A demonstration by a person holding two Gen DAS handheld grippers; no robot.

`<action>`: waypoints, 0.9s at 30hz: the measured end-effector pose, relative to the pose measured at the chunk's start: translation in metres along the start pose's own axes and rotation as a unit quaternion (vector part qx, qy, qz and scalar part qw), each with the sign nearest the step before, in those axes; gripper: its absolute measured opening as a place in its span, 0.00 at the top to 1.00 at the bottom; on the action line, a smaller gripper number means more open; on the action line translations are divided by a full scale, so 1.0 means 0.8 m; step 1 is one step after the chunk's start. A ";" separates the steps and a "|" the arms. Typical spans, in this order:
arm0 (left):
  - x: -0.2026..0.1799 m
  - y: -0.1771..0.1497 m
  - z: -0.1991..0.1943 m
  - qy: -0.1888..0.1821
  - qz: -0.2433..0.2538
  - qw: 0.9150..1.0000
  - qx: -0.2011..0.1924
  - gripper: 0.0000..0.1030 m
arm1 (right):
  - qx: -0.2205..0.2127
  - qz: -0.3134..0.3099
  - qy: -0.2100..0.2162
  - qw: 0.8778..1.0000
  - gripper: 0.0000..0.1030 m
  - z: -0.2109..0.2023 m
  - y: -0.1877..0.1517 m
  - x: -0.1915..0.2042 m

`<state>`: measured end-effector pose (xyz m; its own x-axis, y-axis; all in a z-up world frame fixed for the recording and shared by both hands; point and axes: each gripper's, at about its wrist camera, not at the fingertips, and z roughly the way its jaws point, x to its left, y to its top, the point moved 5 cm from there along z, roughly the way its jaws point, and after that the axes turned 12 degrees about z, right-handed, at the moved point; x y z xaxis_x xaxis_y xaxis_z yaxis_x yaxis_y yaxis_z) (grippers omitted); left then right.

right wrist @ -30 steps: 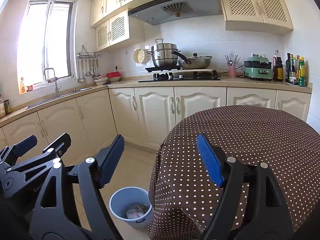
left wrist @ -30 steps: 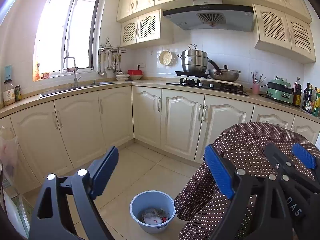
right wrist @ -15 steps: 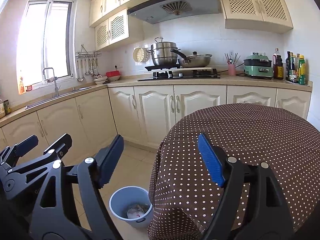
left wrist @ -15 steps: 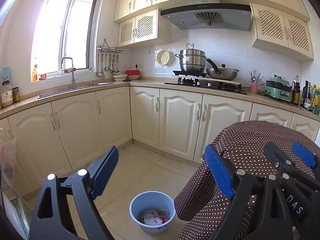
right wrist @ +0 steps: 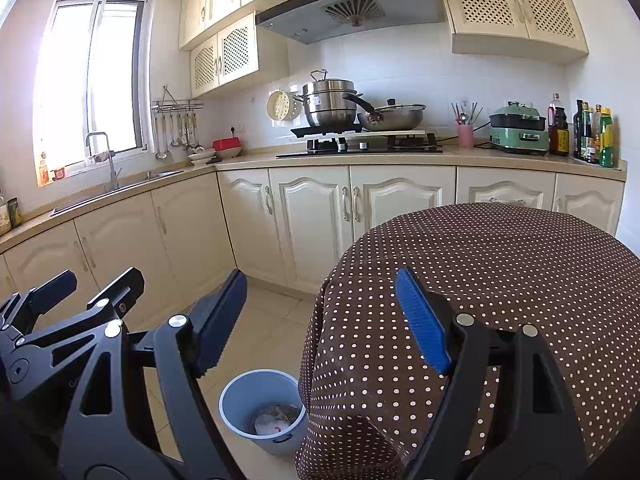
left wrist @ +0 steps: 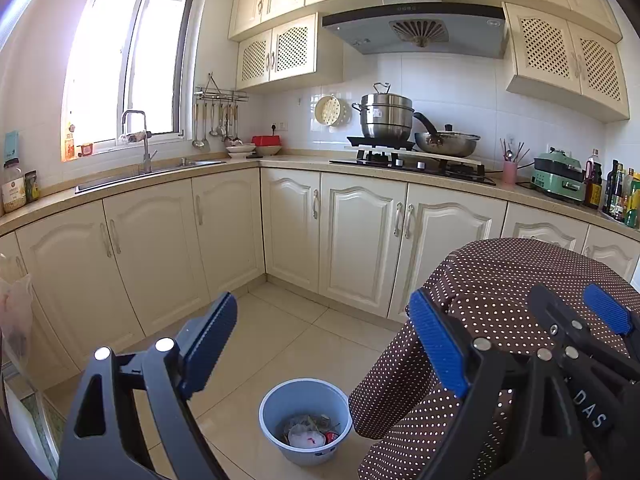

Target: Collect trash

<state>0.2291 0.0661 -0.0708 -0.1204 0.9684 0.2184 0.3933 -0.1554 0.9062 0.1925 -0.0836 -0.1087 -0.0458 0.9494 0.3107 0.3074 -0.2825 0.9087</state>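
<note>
You are holding both tools released and empty, left tool and right tool side by side, aiming at the bin on the floor beside the desk; trash is sitting inside already.

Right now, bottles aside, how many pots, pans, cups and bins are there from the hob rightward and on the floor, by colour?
Steel: 2, stacked steamer pot and lidded pan
Pink: 1, plastic utensil cup
Green: 1, electric cooking pot
Blue: 1, round plastic trash bin
Total: 5
</note>
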 end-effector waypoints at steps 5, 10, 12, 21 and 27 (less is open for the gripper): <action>-0.002 -0.001 -0.001 0.000 0.000 1.000 0.000 0.16 | -0.001 -0.001 -0.002 1.000 0.26 0.001 -0.002 0.001; -0.002 -0.001 -0.001 0.000 0.001 1.000 -0.001 0.16 | -0.002 -0.001 -0.004 1.000 0.25 0.000 -0.004 0.004; -0.003 -0.002 0.000 -0.001 0.001 1.000 0.000 0.16 | -0.002 -0.001 -0.005 1.000 0.25 0.000 -0.005 0.004; -0.005 -0.002 0.000 -0.001 0.003 1.000 -0.001 0.16 | -0.003 -0.001 -0.008 1.000 0.24 -0.003 -0.006 0.003; -0.007 -0.002 0.000 -0.001 0.004 1.000 0.000 0.16 | -0.002 0.002 -0.007 1.000 0.24 -0.003 -0.006 0.000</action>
<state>0.2293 0.0611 -0.0732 -0.1154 0.9675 0.2248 0.3936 -0.1633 0.9047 0.1886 -0.0824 -0.1125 -0.0306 0.9505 0.3093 0.3043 -0.2859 0.9087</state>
